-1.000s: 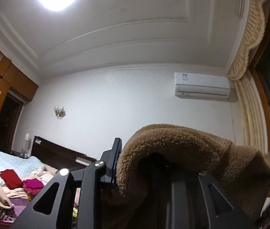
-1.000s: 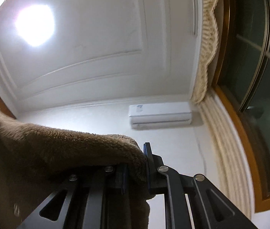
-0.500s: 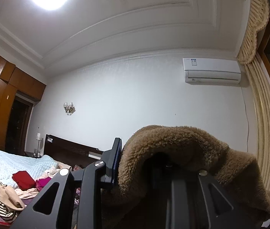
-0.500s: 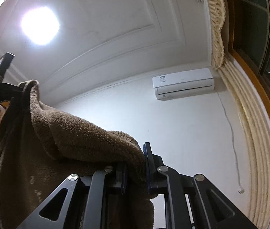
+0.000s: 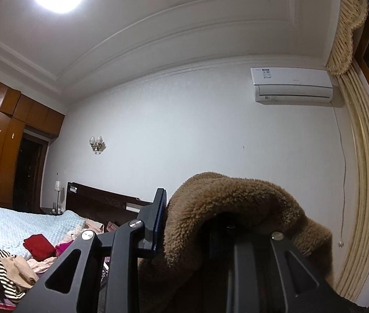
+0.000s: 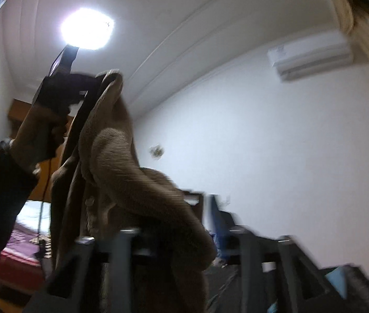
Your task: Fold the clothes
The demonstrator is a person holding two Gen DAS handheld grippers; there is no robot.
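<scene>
Left tongs (image 5: 184, 224) clenched on a fold of the brown fleecy garment (image 5: 236, 208), held up against the white wall, fabric draped over the right finger and hiding it. Seen from the right wrist, the same garment (image 6: 121, 172) hanging from the raised left tongs (image 6: 90, 96), gripped by a hand (image 6: 38, 130) in a dark sleeve. Right tongs (image 6: 184, 232) opening, blurred, with the garment's lower fold lying loosely over the left finger and not pinched between the pads. Far left, a bed with pale blue blanket (image 5: 7, 224) carrying a heap of mixed clothes (image 5: 28, 258).
</scene>
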